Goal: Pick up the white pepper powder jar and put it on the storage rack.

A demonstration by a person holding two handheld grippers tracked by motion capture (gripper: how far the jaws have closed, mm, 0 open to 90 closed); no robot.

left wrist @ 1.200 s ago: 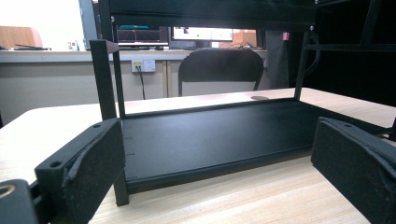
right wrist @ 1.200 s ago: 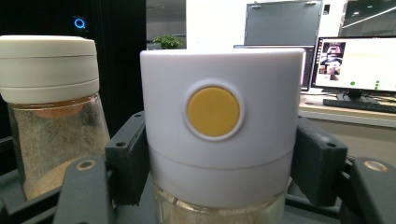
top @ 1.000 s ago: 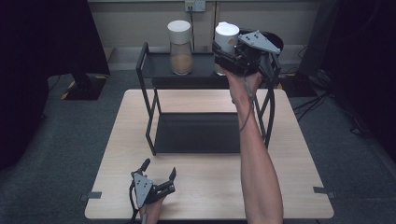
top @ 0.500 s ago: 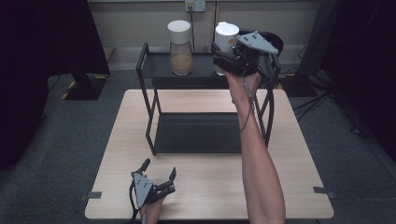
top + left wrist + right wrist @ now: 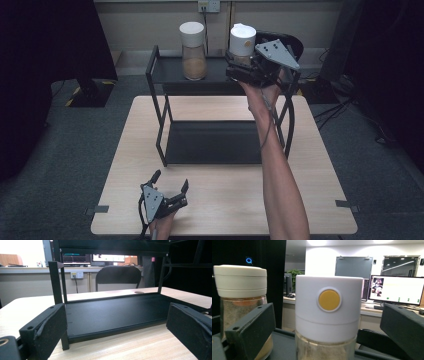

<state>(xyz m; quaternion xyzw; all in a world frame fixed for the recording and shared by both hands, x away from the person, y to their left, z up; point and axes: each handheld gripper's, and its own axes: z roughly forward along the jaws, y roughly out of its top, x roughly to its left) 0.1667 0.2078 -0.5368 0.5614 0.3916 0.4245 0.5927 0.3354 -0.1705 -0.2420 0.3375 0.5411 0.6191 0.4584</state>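
Note:
A black two-tier rack [image 5: 159, 100] stands on the wooden table [image 5: 320, 170]. On its top shelf are a cream-lidded jar [image 5: 193, 50] of brown powder and a white-lidded jar [image 5: 242, 39]. My right gripper [image 5: 235, 66] is held up at the top shelf, open, with a jaw on each side of the white-lidded jar. In the right gripper view that jar [image 5: 329, 315], with a yellow button on its lid, sits between the jaws with gaps on both sides. The cream-lidded jar [image 5: 240, 287] stands to its left. My left gripper [image 5: 171, 181] rests open on the table's near edge and holds nothing.
The rack's lower shelf [image 5: 117, 312] lies bare in front of the left gripper [image 5: 117, 325]. A black chair [image 5: 117, 277] stands behind the table. Dark screens flank the table on both sides.
The right gripper has shifted only slightly around the white-lidded jar. The left gripper has stayed where it was.

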